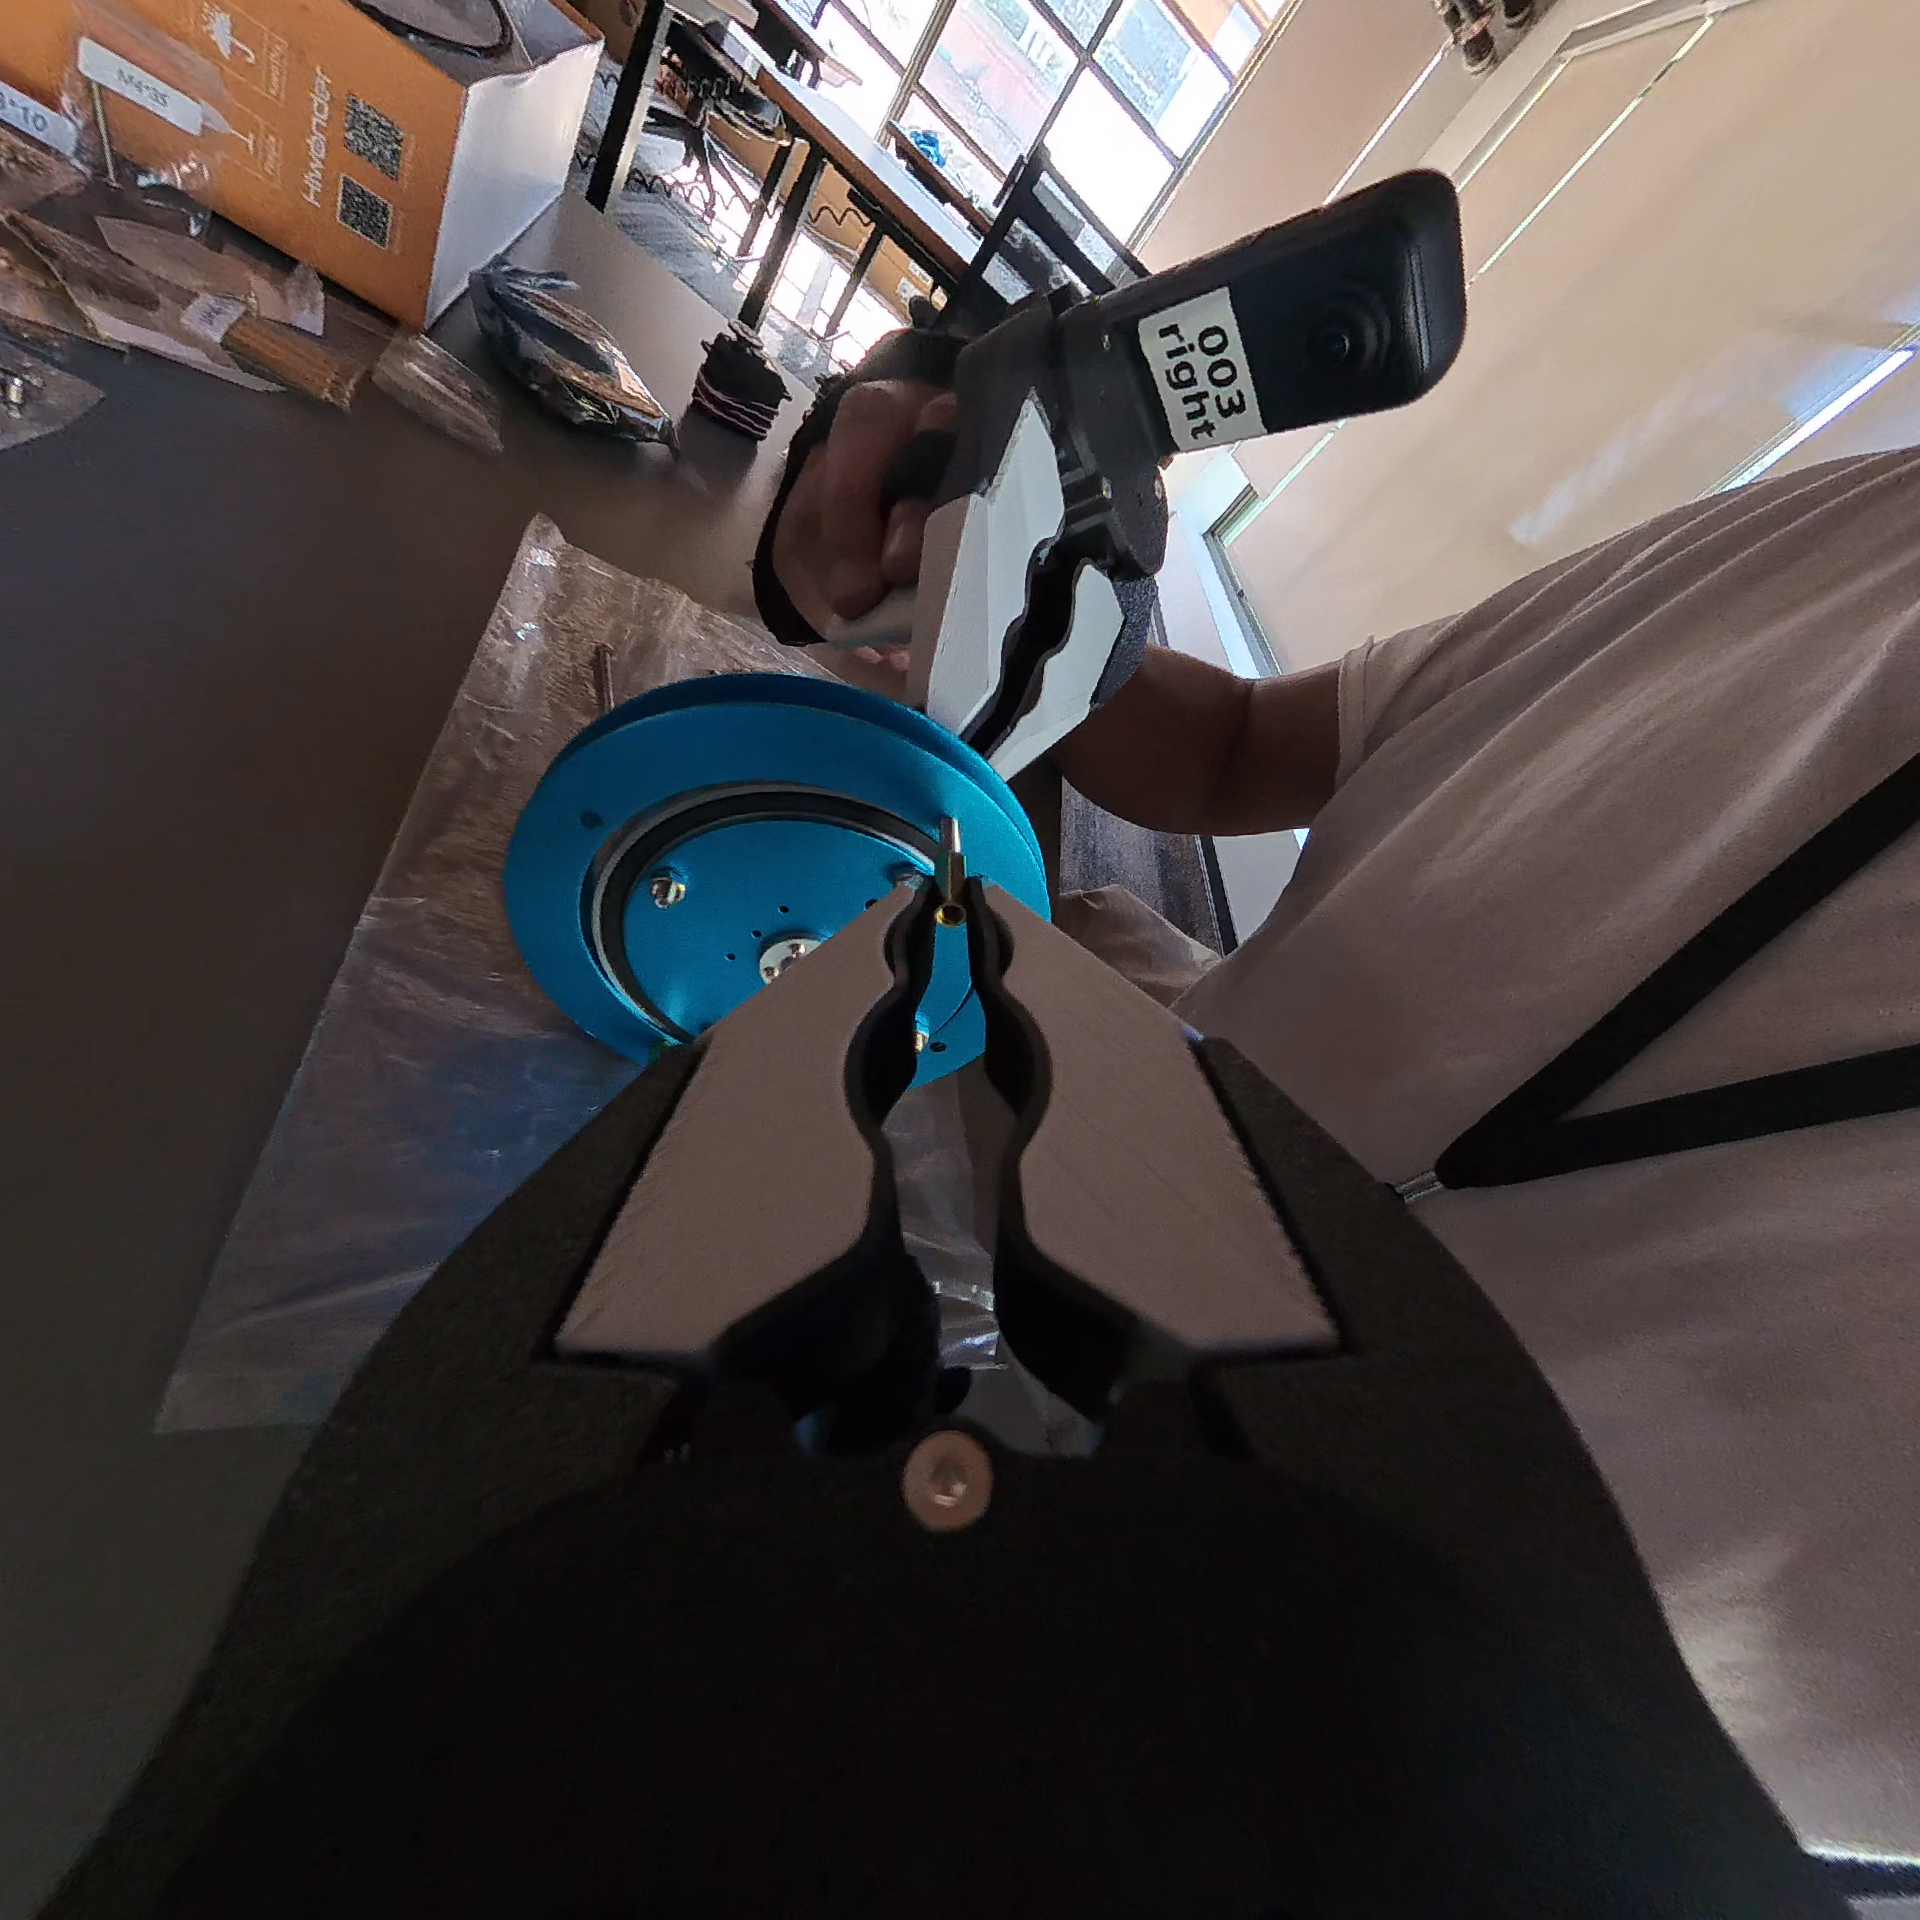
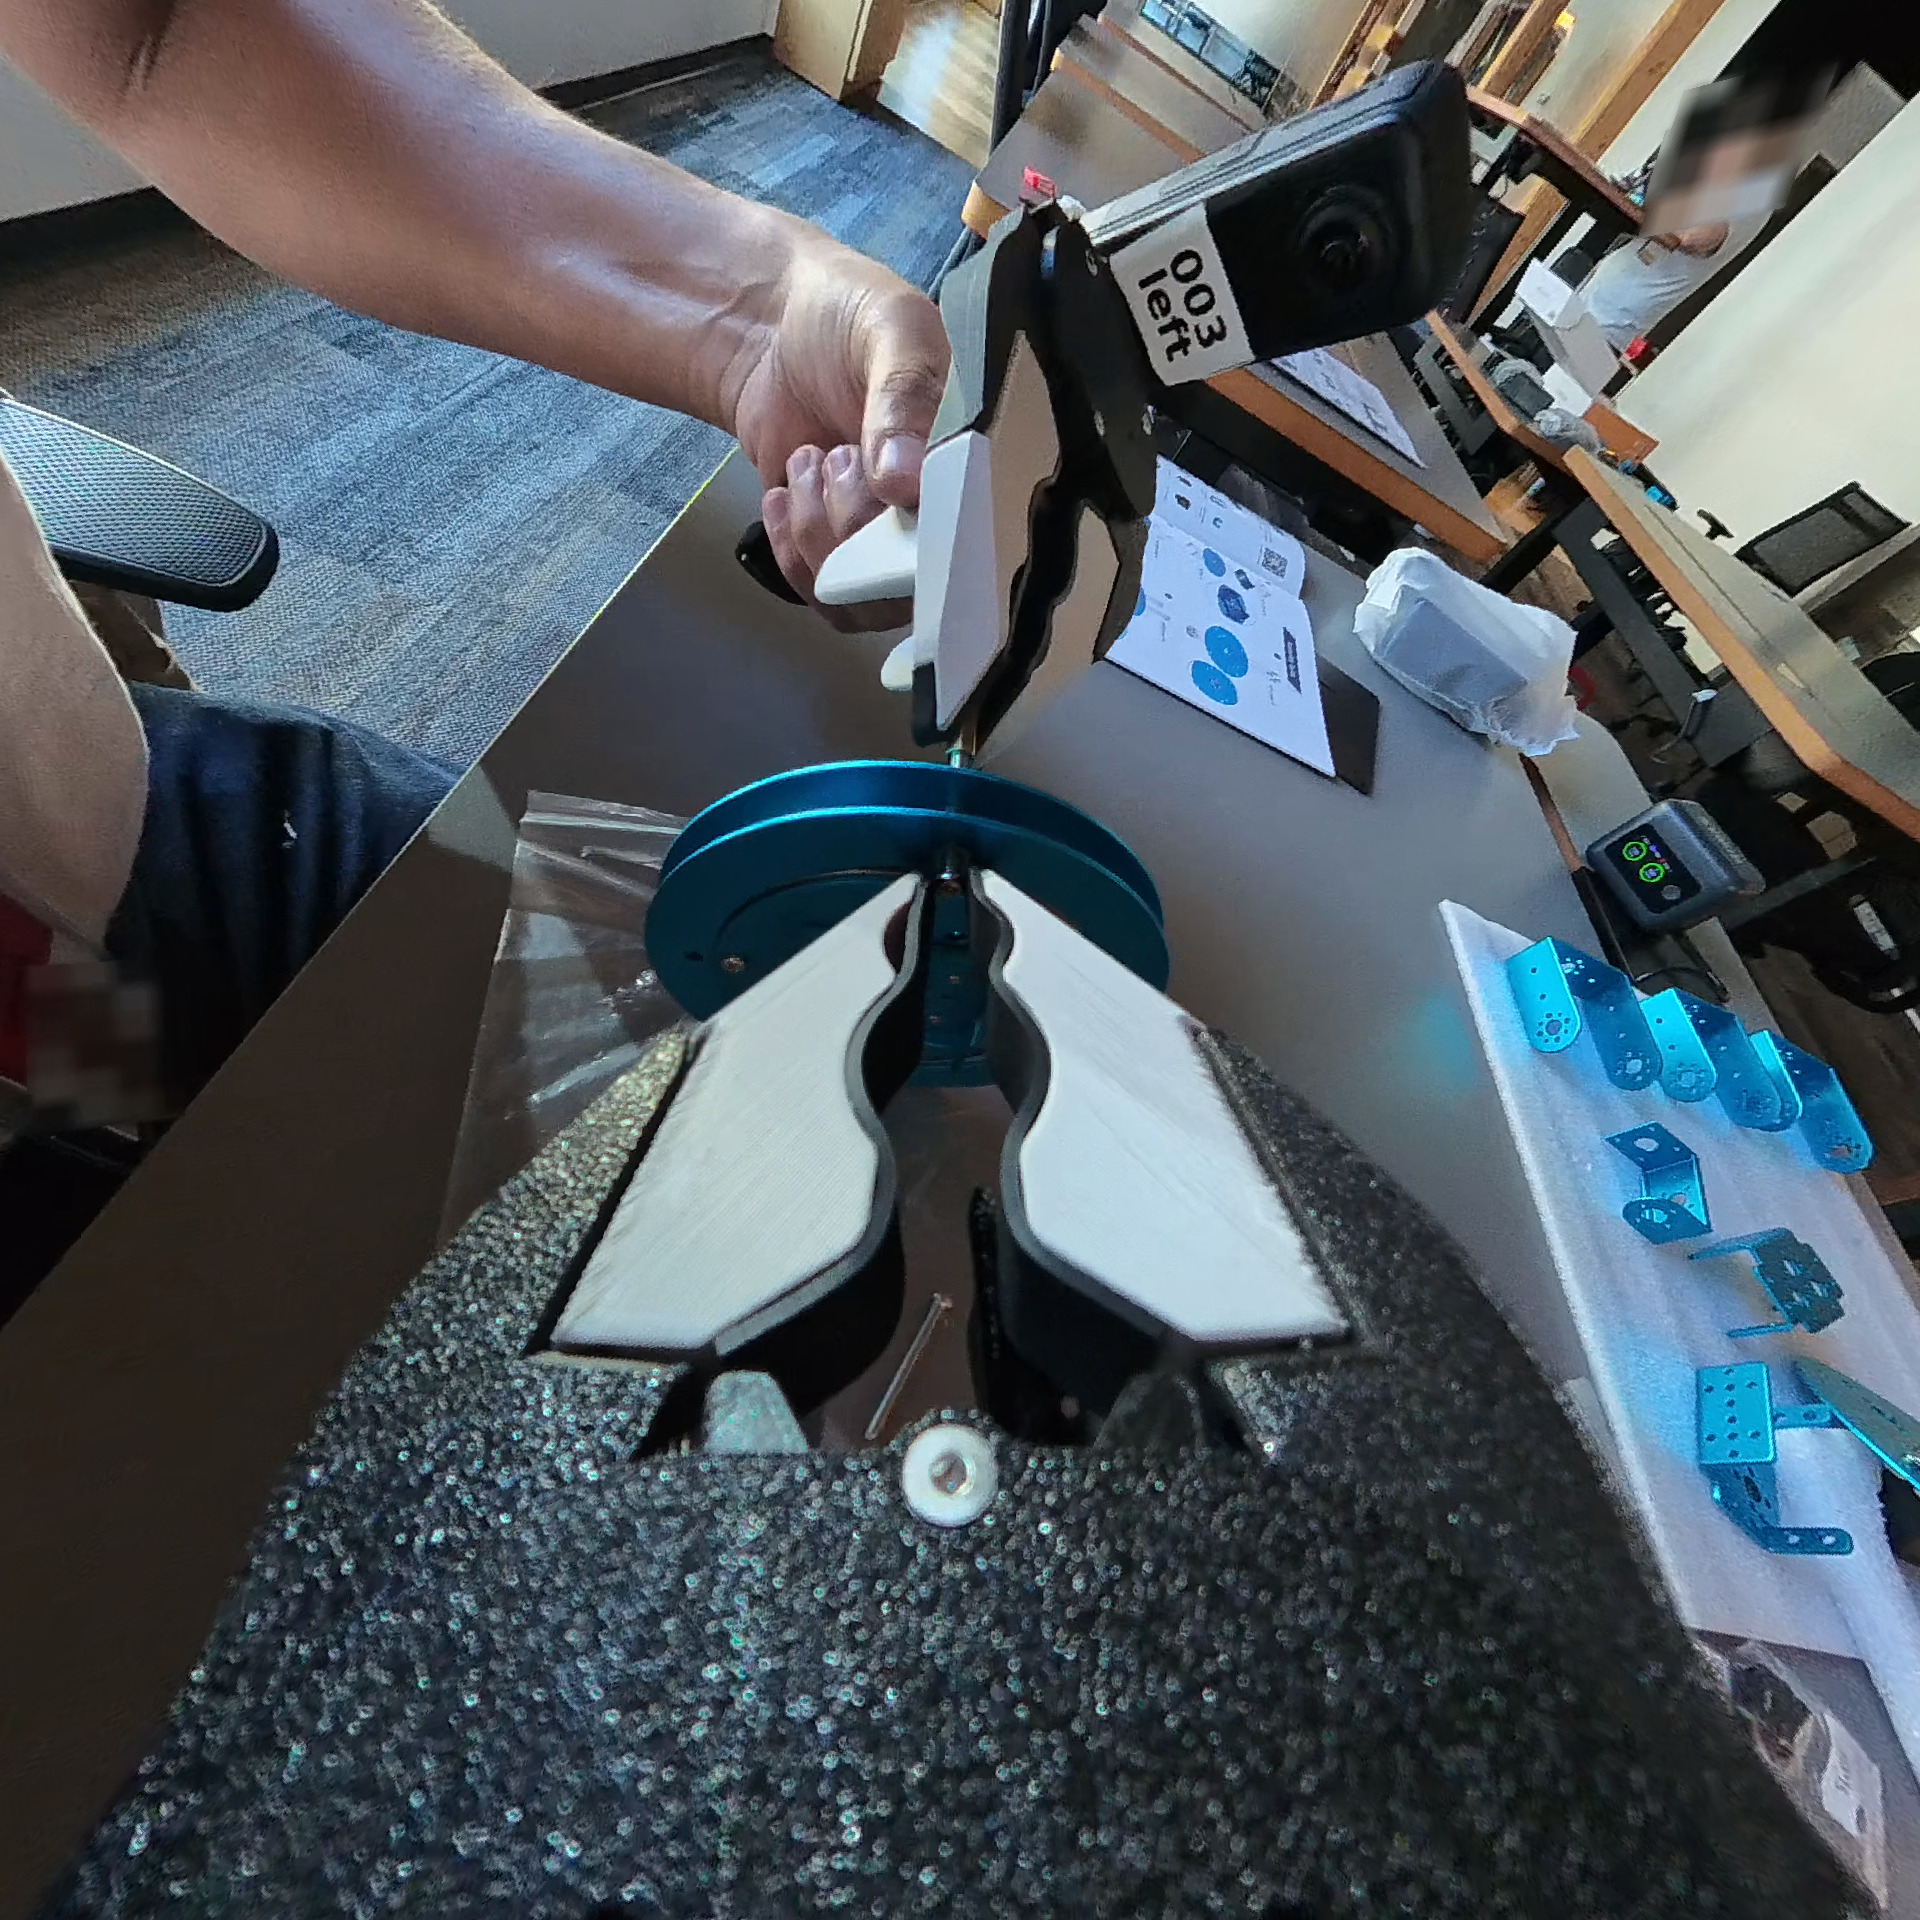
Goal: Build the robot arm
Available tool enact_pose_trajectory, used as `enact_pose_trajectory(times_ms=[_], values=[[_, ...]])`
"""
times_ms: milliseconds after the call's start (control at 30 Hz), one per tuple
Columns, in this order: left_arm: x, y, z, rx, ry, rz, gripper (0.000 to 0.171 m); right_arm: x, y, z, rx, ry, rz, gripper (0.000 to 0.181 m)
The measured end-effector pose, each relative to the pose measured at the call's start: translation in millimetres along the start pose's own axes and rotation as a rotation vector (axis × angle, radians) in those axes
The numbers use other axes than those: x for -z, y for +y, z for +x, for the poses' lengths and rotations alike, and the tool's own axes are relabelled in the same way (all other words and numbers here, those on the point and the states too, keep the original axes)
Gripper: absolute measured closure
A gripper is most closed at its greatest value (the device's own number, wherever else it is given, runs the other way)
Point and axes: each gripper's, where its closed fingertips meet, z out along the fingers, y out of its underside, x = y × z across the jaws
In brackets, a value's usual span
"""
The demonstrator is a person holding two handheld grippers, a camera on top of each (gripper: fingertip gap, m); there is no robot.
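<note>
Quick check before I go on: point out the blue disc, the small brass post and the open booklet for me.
blue disc (image 1: 582, 831), left wrist view, on its outer flange.
brass post (image 1: 950, 883), left wrist view, on its shaft between the left gripper's tips.
booklet (image 2: 1236, 665), right wrist view, on the open page.

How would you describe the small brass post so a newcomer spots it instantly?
Find the dark table, then the blue grooved disc standing on a clear plastic bag. The small brass post is pinched by the left gripper; it alone is gold-coloured and slender.
</note>
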Motion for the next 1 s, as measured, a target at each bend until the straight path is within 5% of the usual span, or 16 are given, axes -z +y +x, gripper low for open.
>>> enact_pose_trajectory(times_ms=[200,333,467,567,667,867,1000], values=[[1.9,-2.2,-3.3,-0.064,-0.054,0.011,0.167,29.6,15.1,8.2,-0.186,0.075,-0.098,0.155],[6.1,-2.1,-4.8,-0.090,-0.046,0.045,0.167,147.1,64.5,25.2,-0.425,0.397,-0.306,0.149],[10.7,-3.9,-8.1,-0.120,-0.039,0.065,0.167,263.4,158.8,-30.6,-0.761,0.634,-0.632,0.140],[11.1,-6.2,-10.9,-0.135,-0.042,0.068,0.167,265.8,172.7,-71.4,-0.923,0.639,-0.576,0.135],[7.2,-6.5,-9.0,-0.149,-0.027,0.057,0.167,257.4,184.4,-81.9,-0.886,0.656,-0.640,0.144],[-7.1,-6.6,-1.7,-0.183,-0.017,0.013,0.167,232.5,183.1,-48.8,-0.786,0.617,-0.660,0.155],[-7.9,-8.3,-0.8,-0.181,-0.020,0.017,0.167,219.7,192.5,-42.7,-0.800,0.538,-0.734,0.178]])
